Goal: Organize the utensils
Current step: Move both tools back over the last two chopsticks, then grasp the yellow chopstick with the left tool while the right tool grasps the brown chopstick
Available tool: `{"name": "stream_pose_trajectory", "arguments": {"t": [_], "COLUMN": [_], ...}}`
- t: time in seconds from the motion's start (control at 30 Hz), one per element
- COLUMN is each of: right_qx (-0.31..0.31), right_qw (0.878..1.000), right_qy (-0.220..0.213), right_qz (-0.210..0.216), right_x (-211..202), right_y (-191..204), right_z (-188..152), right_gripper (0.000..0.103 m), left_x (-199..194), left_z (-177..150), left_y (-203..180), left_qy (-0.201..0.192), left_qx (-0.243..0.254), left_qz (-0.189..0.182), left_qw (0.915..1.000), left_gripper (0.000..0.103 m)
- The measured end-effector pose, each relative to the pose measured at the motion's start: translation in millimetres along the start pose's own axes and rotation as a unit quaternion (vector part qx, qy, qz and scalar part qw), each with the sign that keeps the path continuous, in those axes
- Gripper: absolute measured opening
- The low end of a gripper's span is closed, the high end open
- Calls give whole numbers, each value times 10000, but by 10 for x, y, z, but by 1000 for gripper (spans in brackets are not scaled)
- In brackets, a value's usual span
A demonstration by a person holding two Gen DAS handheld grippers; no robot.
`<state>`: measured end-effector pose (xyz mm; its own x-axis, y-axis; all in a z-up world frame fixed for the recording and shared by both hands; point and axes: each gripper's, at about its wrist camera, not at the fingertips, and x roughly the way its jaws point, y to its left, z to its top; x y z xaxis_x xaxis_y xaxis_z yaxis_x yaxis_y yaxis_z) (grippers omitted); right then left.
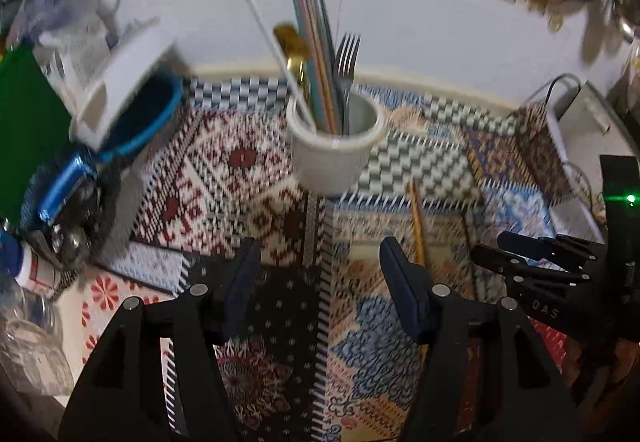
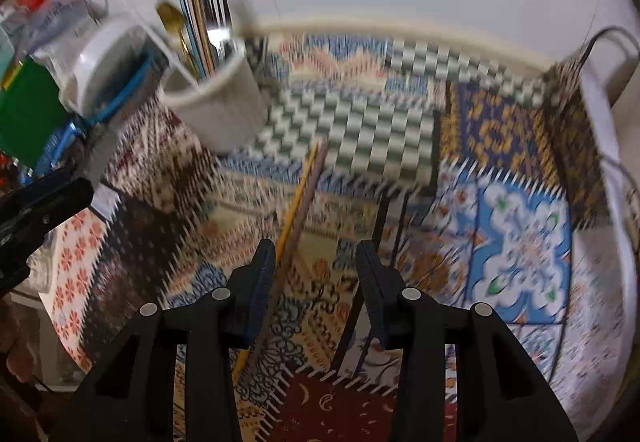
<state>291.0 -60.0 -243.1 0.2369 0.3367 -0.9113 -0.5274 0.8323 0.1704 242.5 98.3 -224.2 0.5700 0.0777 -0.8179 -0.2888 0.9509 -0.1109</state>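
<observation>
Most utensils already in cup (image 1: 334, 146) – fork (image 1: 346, 54), gold spoon (image 1: 291, 42), chopsticks upright. Left: chopstick pair (image 2: 298, 202) flat on table cloth (image 2: 400, 146), near cup. Right hand-held gripper (image 2: 316, 262) spread, empty, chopsticks between jaws, not pinched. Left hand-held gripper (image 1: 320, 262) spread, empty.

A cup (image 1: 336, 150) of utensils (image 1: 320, 54) is seen ahead of the left gripper (image 1: 320, 262); chopsticks (image 2: 294, 210) are laid ahead of the right gripper (image 2: 316, 262).
</observation>
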Motion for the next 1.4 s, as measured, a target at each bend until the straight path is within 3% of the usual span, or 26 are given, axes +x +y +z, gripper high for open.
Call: {"name": "stream_pose_trajectory", "arguments": {"t": [0.3,0.53,0.83,1.13,1.4], "right_qx": [49,-133,-124,54,-127], "right_qw": [9988,9993,9996,9991,9993], "right_qy": [483,317,235,421,335], "right_qz": [21,-146,29,54,-123], "right_x": [391,421,406,315,407], "right_y": [87,223,218,4,112], "right_z": [-166,-188,-210,-256,-179], "right_gripper": [38,38,11,11,11], "left_x": [260,340,410,527,627], "left_z": [-354,-469,-496,-486,-512], "left_y": [109,131,48,-122,-216], "left_qy": [516,660,704,805,920], "left_qx": [-283,-312,-200,-13,105], "left_qz": [-52,-4,-54,-165,-186], "left_qw": [9983,9973,9973,9966,9955], "left_gripper": [61,61,61,61,61]}}
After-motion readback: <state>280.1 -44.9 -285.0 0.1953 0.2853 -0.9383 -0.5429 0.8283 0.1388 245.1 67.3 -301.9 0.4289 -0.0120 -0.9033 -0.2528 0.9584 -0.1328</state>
